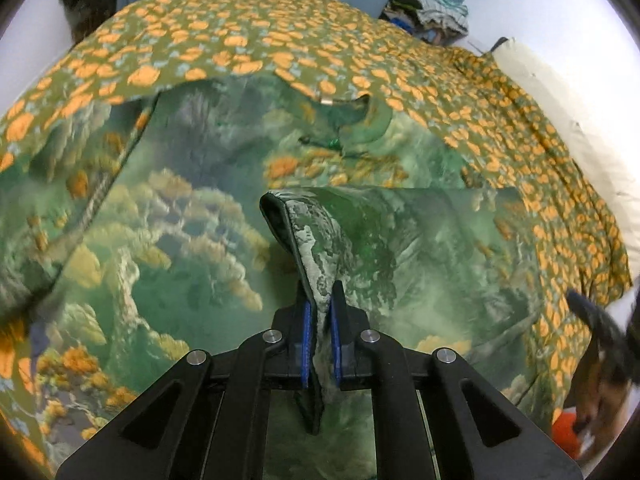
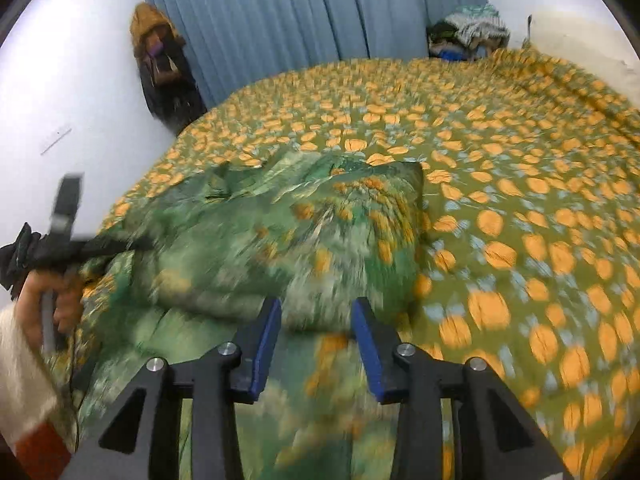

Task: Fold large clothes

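A large green garment with a landscape print [image 1: 192, 216] lies spread on a bed with an olive, orange-flowered cover [image 1: 248, 40]. My left gripper [image 1: 320, 300] is shut on a dark-edged hem of the garment [image 1: 304, 232] and holds it lifted above the rest. In the right wrist view the same garment [image 2: 280, 240] lies bunched and partly folded on the bed cover [image 2: 520, 184]. My right gripper [image 2: 316, 308] is open and empty just above the garment's near part. The left gripper [image 2: 60, 236] shows at the left edge of that view, held in a hand.
Blue curtains [image 2: 320, 12] hang behind the bed. A pile of clothes [image 2: 468, 32] sits at the far right corner. A dark coat with a brown hood [image 2: 160, 60] hangs by the white wall at the left. A cream pillow [image 1: 560, 92] lies along the bed's right edge.
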Demonstrator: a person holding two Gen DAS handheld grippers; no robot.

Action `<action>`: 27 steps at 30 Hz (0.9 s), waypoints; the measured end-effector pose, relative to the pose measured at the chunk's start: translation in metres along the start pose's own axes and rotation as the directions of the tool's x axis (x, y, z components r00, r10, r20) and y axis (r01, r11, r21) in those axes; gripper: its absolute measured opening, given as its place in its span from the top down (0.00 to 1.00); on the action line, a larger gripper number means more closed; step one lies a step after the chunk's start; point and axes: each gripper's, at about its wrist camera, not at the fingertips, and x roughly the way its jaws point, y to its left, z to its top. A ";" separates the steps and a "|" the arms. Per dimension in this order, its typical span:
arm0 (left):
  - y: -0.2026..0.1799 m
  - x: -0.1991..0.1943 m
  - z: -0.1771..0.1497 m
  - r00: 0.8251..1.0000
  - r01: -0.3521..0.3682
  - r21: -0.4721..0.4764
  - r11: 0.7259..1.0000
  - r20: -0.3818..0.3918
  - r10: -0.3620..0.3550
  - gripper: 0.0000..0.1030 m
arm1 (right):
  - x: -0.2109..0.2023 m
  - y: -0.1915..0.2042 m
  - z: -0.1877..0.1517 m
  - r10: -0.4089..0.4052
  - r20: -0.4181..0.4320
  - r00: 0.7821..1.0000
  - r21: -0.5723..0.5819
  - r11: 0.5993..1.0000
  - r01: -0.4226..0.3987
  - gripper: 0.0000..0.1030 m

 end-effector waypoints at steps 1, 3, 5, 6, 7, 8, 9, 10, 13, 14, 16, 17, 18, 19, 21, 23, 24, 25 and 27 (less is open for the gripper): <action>0.000 0.001 0.000 1.000 0.002 -0.003 1.000 0.000 -0.002 0.93 | 0.012 -0.002 0.008 0.013 -0.010 1.000 -0.001 1.000 -0.013 0.65; 0.002 0.006 -0.002 1.000 -0.004 -0.004 1.000 0.000 0.004 0.93 | 0.044 -0.006 0.017 0.016 -0.054 0.998 -0.012 1.000 -0.017 0.65; 0.002 0.014 -0.003 1.000 -0.014 0.003 1.000 -0.003 0.014 0.92 | 0.081 -0.014 0.014 -0.016 -0.146 0.989 0.007 1.000 0.017 0.67; 0.003 0.018 -0.004 1.000 -0.013 0.004 1.000 -0.005 0.013 0.91 | 0.096 -0.018 0.008 -0.021 -0.199 0.980 0.024 0.999 0.027 0.68; 0.006 0.023 -0.008 1.000 -0.017 0.004 1.000 -0.007 0.017 0.90 | 0.105 -0.020 0.004 -0.021 -0.223 0.975 0.035 0.999 0.029 0.68; 0.008 0.027 -0.010 1.000 -0.020 0.003 1.000 -0.008 0.020 0.89 | 0.110 -0.022 0.000 -0.014 -0.225 0.974 0.049 0.998 0.025 0.68; 0.010 0.031 -0.014 1.000 -0.019 0.001 1.000 -0.005 0.019 0.88 | 0.111 -0.022 -0.001 -0.016 -0.220 0.975 0.050 0.998 0.028 0.68; 0.012 0.033 -0.018 1.000 -0.017 0.000 1.000 0.001 0.017 0.87 | 0.110 -0.020 -0.001 -0.022 -0.224 0.974 0.043 0.999 0.032 0.68; 0.014 0.035 -0.022 1.000 -0.006 -0.001 1.000 0.019 0.006 0.87 | 0.105 -0.017 0.006 -0.019 -0.247 0.969 0.016 1.000 0.024 0.68; 0.014 0.035 -0.024 1.000 -0.006 0.001 1.000 0.025 0.006 0.87 | 0.102 -0.017 0.013 -0.013 -0.250 0.968 0.020 1.000 0.018 0.68; 0.013 0.035 -0.026 0.999 -0.009 0.009 1.000 0.034 0.009 0.87 | 0.092 -0.019 0.033 0.006 -0.211 0.977 0.045 0.999 0.004 0.67; 0.013 0.035 -0.028 0.999 -0.011 0.013 1.000 0.039 0.011 0.86 | 0.085 -0.019 0.047 -0.007 -0.164 0.986 0.041 0.999 0.014 0.67; 0.013 0.035 -0.028 0.999 -0.013 0.014 1.000 0.043 0.013 0.86 | 0.084 -0.020 0.059 -0.023 -0.129 0.991 0.034 0.999 0.028 0.67; 0.012 0.036 -0.029 0.999 -0.016 0.016 1.000 0.046 0.016 0.86 | 0.086 -0.021 0.071 -0.035 -0.107 0.994 0.033 0.999 0.039 0.67; 0.010 0.037 -0.029 0.998 -0.023 0.022 0.999 0.052 0.022 0.86 | 0.099 -0.026 0.086 -0.040 -0.103 0.994 0.049 0.998 0.045 0.67; 0.010 0.037 -0.030 0.998 -0.027 0.025 0.999 0.055 0.026 0.86 | 0.127 -0.029 0.095 -0.074 -0.129 0.989 0.043 0.996 0.080 0.67; 0.010 0.037 -0.030 0.998 -0.025 0.023 0.999 0.054 0.024 0.85 | 0.141 -0.030 0.094 -0.091 -0.154 0.984 0.039 0.994 0.098 0.67; 0.010 0.037 -0.030 0.998 -0.024 0.022 0.999 0.054 0.023 0.85 | 0.155 -0.033 0.089 -0.099 -0.190 0.977 0.041 0.993 0.109 0.67; 0.010 0.038 -0.031 0.998 -0.021 0.018 1.000 0.053 0.020 0.84 | 0.174 -0.037 0.079 -0.098 -0.247 0.964 0.057 0.992 0.115 0.68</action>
